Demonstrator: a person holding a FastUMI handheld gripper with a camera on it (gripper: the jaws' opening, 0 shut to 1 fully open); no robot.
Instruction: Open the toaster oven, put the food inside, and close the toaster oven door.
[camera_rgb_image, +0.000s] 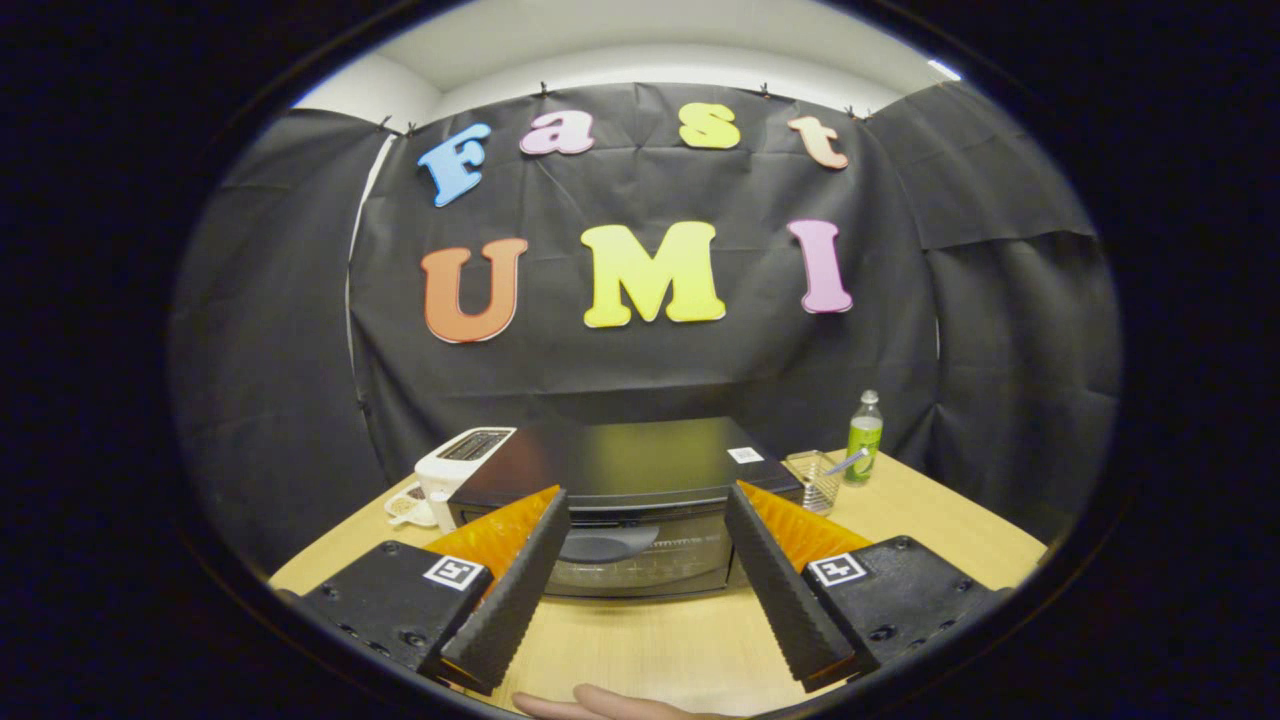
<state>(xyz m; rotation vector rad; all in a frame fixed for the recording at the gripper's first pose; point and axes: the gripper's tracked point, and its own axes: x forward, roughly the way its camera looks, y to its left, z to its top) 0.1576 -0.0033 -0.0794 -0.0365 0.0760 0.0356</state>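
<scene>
1. Claw (645, 510) is spread wide, holding nothing, hovering over the counter (640, 640).
2. Oven (625, 505) sits just ahead between the fingers, door shut.
3. Toaster (455, 465) left of it, basket (812, 480) and bottle (864, 438) right.

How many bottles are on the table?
1. The green-labelled bottle stands at the table's far corner, beside the wire basket, beyond the open gripper. The toaster oven could hide others.
</scene>
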